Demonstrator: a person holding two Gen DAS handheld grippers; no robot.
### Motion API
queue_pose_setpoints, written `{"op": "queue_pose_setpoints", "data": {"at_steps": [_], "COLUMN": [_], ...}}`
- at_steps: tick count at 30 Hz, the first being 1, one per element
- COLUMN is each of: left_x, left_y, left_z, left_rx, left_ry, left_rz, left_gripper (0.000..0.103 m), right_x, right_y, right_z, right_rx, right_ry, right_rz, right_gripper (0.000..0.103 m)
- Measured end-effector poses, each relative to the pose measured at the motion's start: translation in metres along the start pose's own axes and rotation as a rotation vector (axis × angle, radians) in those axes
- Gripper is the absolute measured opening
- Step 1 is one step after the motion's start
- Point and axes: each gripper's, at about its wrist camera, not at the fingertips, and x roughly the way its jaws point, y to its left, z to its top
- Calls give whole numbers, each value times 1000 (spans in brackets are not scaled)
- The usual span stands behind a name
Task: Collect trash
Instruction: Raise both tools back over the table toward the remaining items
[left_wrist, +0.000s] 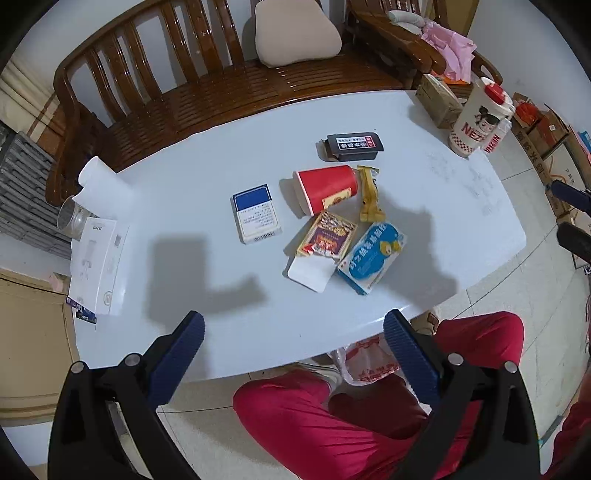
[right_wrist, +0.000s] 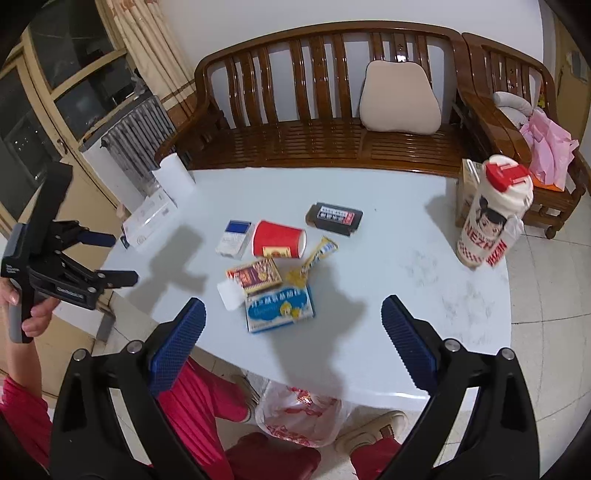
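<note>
Trash clustered mid-table (left_wrist: 207, 155): red paper cup (left_wrist: 327, 188) tipped on its side, yellow wrapper (left_wrist: 369, 195) right beside its base, black box (left_wrist: 352, 146) just behind toward the wooden bench (left_wrist: 221, 92). Blue-and-white box (left_wrist: 256, 214) lying flat to the left of the cup, a little apart. Nearer the front edge, red-and-gold patterned box (left_wrist: 327, 234) overlapping a white sleeve (left_wrist: 308, 273), with the light-blue cartoon box (left_wrist: 371, 256) pressed against its right side.

Left gripper (left_wrist: 293, 339) hovering over the near table edge, jaws spread wide, nothing between the blue pads. Right gripper (right_wrist: 293, 325) the same story: wide open, empty, hanging above the front edge with the light-blue box just ahead.

Down on the floor under the table edge, white plastic bag with red print (right_wrist: 299, 417), mouth open, sitting between the red-trousered legs (left_wrist: 314, 421).

Off to the far right corner, tall white NEZHA bottle with red cap (right_wrist: 491, 218) standing upright beside a cardboard carton (left_wrist: 437, 99). Far left edge: paper roll (right_wrist: 173, 177), a clear glass (left_wrist: 70, 218) and a white flat package (left_wrist: 98, 266). Beige cushion (right_wrist: 400, 98) propped on the bench; pink bag (right_wrist: 550, 147) on the chair next to it.
</note>
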Motion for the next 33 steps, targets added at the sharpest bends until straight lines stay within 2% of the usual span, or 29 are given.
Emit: {"op": "queue_pose_setpoints", "data": {"at_steps": [5,15,33], "left_x": [20,72,175], "left_y": [5,32,57], "left_z": [21,51,88], "left_rx": [8,-22,-66], "left_ry": [28,117,236], "left_rz": [9,-12,-31], "left_gripper": [95,95,95], "right_x": [11,68,195], "right_y": [-1,-2,-14], "right_z": [18,38,40], "right_rx": [7,12,36], "right_ry": [5,101,306], "right_rz": [-3,-4,-2], "right_gripper": [94,94,94]}}
